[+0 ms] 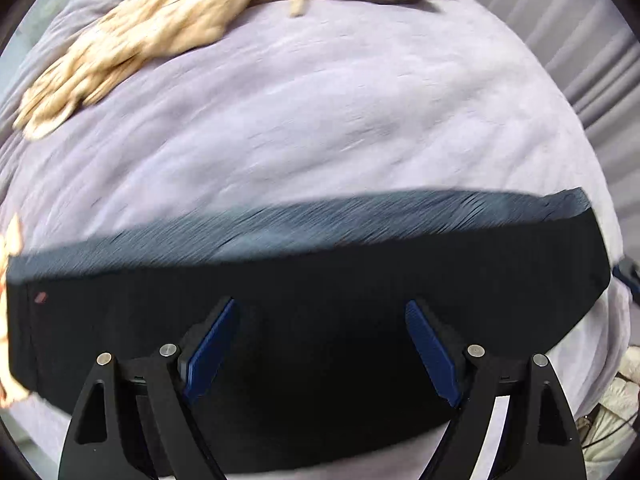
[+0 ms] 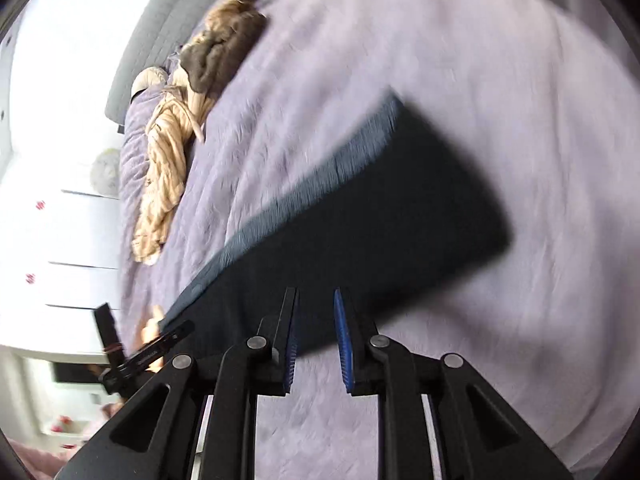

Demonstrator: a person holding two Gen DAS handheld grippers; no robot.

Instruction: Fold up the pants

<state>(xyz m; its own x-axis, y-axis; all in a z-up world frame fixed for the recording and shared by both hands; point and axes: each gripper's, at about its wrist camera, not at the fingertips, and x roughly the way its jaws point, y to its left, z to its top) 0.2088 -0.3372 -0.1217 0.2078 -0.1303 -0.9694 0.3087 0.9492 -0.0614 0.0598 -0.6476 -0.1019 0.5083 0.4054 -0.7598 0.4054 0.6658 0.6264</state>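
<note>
The black pants (image 1: 320, 272) lie folded into a long band on the lilac bedspread (image 1: 320, 120), their ribbed grey-blue waistband (image 1: 360, 216) along the far edge. My left gripper (image 1: 320, 302) hangs over the middle of the band, pointing steeply down, jaws wide open and empty. In the right wrist view the pants (image 2: 400, 208) run diagonally. My right gripper (image 2: 316, 292) is at their near edge, its blue pads (image 2: 344, 340) a narrow gap apart. Dark cloth shows behind the tips, and nothing is pinched between the pads.
A beige garment (image 1: 140, 40) (image 2: 168, 168) and a brown one (image 2: 224, 52) lie bunched at the bed's far side. White drawers (image 2: 60, 240) stand beyond the bed. A hand with a black tool part (image 2: 140, 356) shows at the pants' left end. Grey curtain (image 1: 580, 40) hangs on the right.
</note>
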